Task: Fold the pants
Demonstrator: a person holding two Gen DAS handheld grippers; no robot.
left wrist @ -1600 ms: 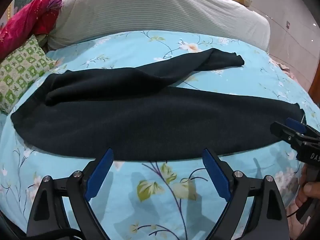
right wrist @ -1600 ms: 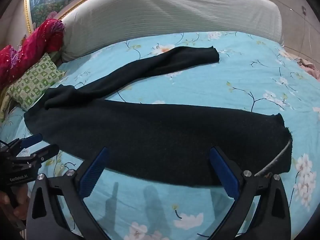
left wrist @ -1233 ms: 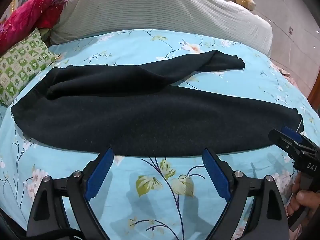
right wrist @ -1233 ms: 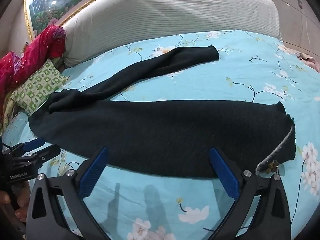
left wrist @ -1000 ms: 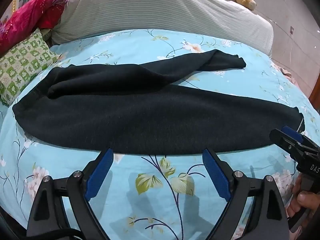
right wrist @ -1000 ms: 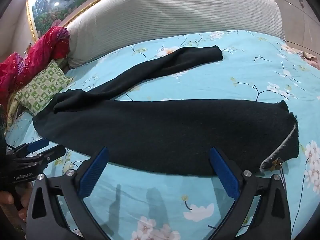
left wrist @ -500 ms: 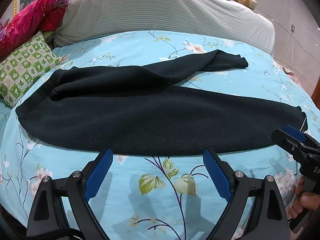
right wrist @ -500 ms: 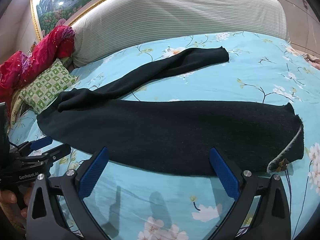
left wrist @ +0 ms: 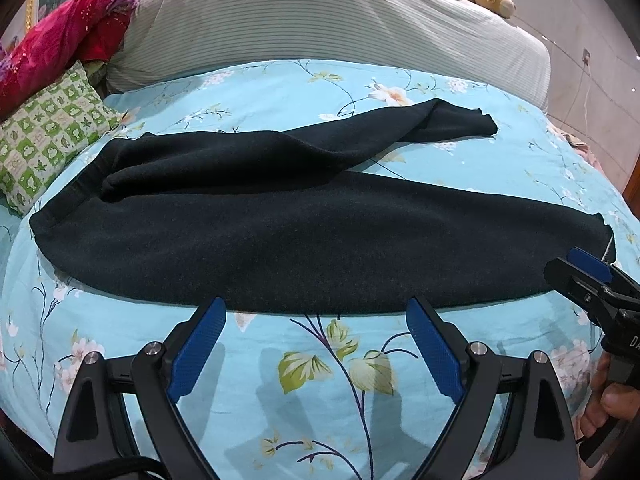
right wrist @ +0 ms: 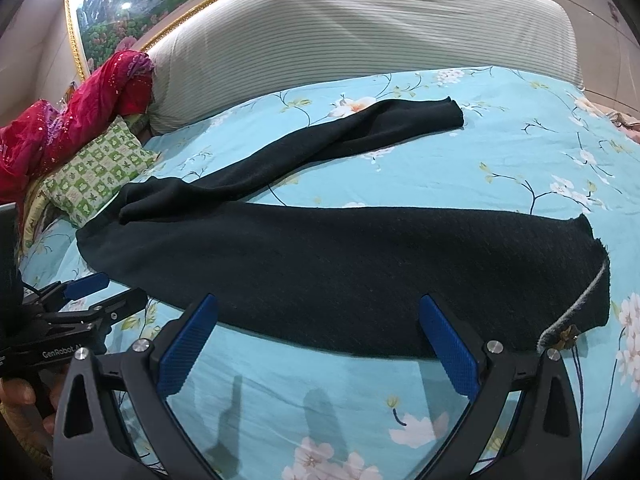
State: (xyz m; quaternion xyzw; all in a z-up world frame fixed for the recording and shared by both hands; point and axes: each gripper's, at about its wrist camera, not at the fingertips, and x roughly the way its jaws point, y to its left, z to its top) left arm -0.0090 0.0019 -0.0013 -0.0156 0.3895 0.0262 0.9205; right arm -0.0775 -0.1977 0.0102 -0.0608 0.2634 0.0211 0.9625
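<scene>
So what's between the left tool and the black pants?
Just bare flowery blue bedsheet. In the left wrist view, the open left tool sits just short of the black pants, with nothing else between.

Both the left gripper [left wrist: 316, 344] and the right gripper [right wrist: 318, 342] now sit a little farther back from the black pants [left wrist: 320, 236], jaws wide as before.

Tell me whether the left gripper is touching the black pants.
Apart. In the right wrist view the left gripper hangs open, with blue bedsheet showing between its tips and the edge of the black pants.
</scene>
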